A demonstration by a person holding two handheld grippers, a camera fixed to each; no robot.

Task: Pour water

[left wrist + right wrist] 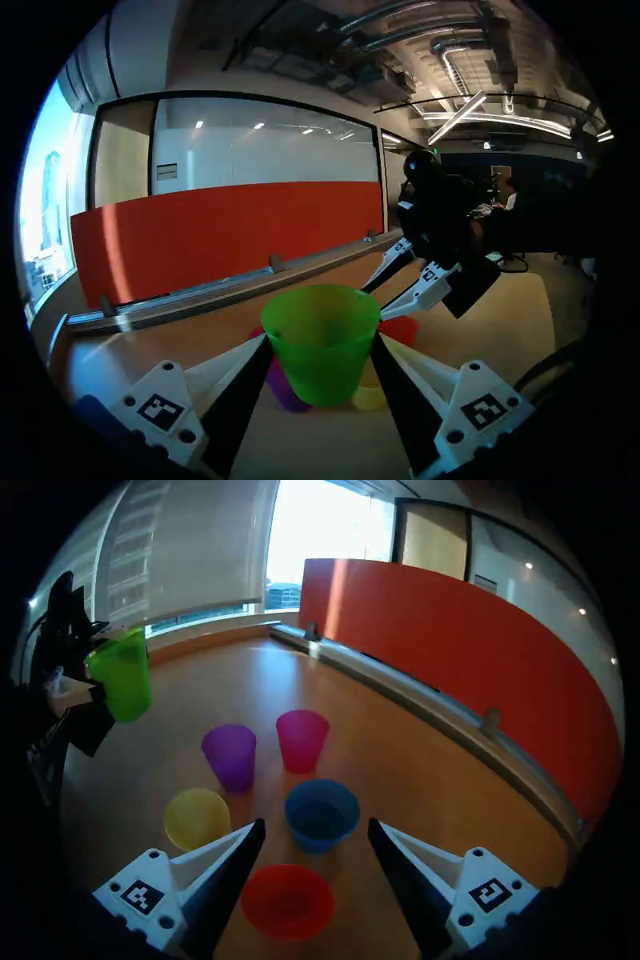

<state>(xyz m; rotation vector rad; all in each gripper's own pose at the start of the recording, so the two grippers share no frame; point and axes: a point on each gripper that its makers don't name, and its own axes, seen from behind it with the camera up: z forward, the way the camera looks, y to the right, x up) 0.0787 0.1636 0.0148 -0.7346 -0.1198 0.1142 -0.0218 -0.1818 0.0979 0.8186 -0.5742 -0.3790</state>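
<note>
My left gripper [320, 340] is shut on a green plastic cup [322, 344], a finger pressing each side, and holds it upright above the wooden table [512, 320]. In the right gripper view the green cup [120, 676] hangs in the air at the far left. My right gripper [316, 844] stands open low over the table, with a blue cup [322, 814] just ahead between its fingers and a red cup [288, 900] under them. The right gripper [384, 292] also points in from behind the green cup. I cannot tell whether any cup holds water.
A yellow cup [197, 818], a purple cup [230, 756] and a magenta cup [302, 740] stand close around the blue one. An orange partition [480, 656] with a metal rail [416, 700] bounds the table's far side. Windows lie beyond. A person [508, 196] sits far off.
</note>
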